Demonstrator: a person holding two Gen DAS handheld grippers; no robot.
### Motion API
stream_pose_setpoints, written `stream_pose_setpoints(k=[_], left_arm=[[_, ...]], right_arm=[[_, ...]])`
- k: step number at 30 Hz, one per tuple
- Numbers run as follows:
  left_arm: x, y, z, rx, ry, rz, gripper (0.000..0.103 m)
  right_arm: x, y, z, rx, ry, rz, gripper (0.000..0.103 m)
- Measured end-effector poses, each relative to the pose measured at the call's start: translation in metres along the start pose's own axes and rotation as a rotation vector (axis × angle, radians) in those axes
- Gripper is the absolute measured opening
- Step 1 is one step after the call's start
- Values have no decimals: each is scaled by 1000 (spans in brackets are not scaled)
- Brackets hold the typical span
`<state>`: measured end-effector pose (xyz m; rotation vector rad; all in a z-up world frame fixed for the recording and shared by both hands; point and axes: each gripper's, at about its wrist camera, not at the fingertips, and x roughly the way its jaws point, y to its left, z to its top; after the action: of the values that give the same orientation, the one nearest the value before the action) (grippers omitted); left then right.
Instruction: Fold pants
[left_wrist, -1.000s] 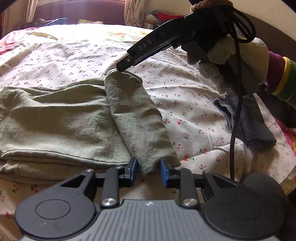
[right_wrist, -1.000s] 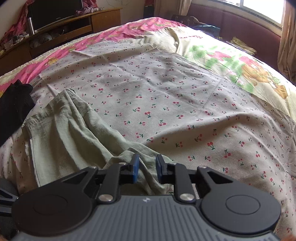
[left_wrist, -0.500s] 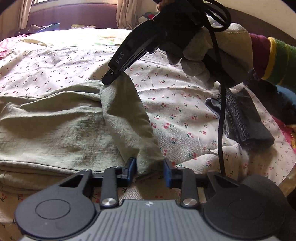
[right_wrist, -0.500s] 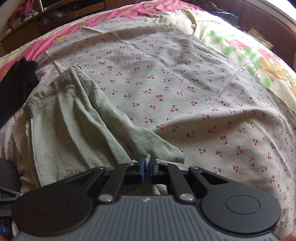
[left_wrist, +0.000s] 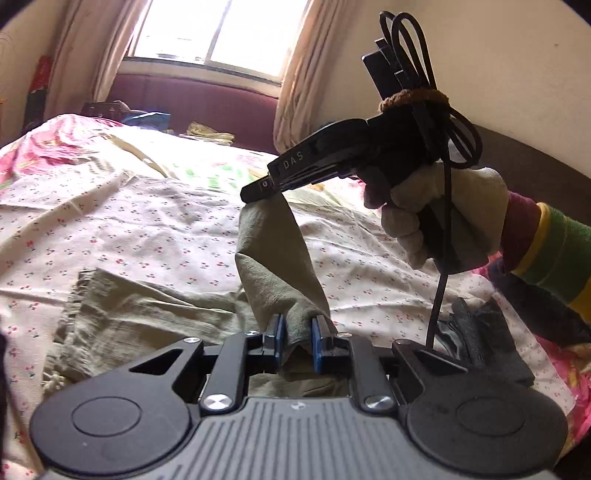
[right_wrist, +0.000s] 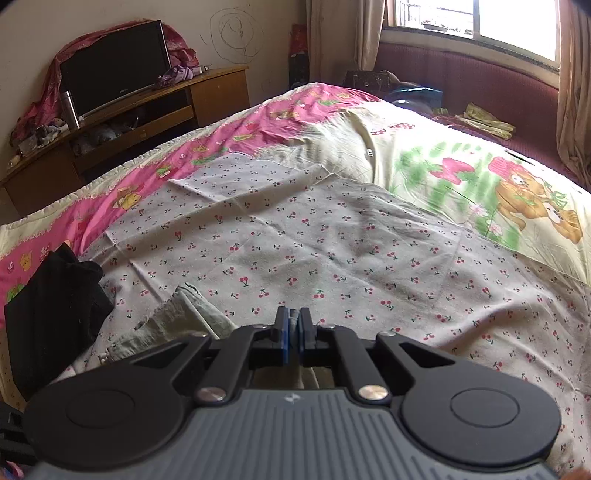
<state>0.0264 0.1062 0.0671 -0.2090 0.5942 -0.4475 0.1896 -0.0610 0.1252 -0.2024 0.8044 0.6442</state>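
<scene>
While both grippers have a hold on the cloth, the fold itself is only starting. At the lower centre of the left wrist view, the left gripper (left_wrist: 296, 345) has its blue pads (left_wrist: 276, 341) pressed on a bunched end of the olive-green woven cotton pants (left_wrist: 147, 314); its jaws have just been closing, with that cloth between them. From there a raised strip of the pants climbs toward the middle of the frame, where the right gripper (left_wrist: 255, 192), held by a light-gloved hand (left_wrist: 443, 221), pinches the strip's other end. The right wrist view agrees: its jaws stand almost together at lower centre with a sliver of green fabric caught between them.

Most of the garment lies rumpled at the lower left of the left wrist view, on the white cherry-print bedsheet (left_wrist: 129, 221). By the look of it, one end is lifted and ready to carry over; laying it across the rest, squaring the edges and smoothing are all left to do.
</scene>
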Motion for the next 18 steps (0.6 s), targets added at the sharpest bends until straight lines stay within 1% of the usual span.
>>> stream_pose_setpoints(k=[2,6,8,10,12,14,16,17,18], left_arm=[[-5,29,-2,-39,-4,74,30],[-17,77,-12,-103,3,180,29],[-23,94,-15,-127,-2,216,28],[-27,106,-18,-150,-9,229,28],[-29,115,-23,-162,-13,249,28],[-29,121,-27,-183,-5,247,28],[-28,124,-29,-202,-2,230,28],[-27,126,-30,-215,0,210,28],[-31,126,-31,-238,4,173,29]], right_arm=[[29,19,11,-14,15,17,5],[85,54,22,-35,51,58,5],[104,67,24,-41,56,63,5],[122,78,25,-33,63,80,5],[137,89,25,-41,69,76,5],[147,96,25,-32,70,89,5],[153,103,27,-36,73,96,4],[154,105,27,-44,73,94,4],[155,108,28,-56,76,90,4]])
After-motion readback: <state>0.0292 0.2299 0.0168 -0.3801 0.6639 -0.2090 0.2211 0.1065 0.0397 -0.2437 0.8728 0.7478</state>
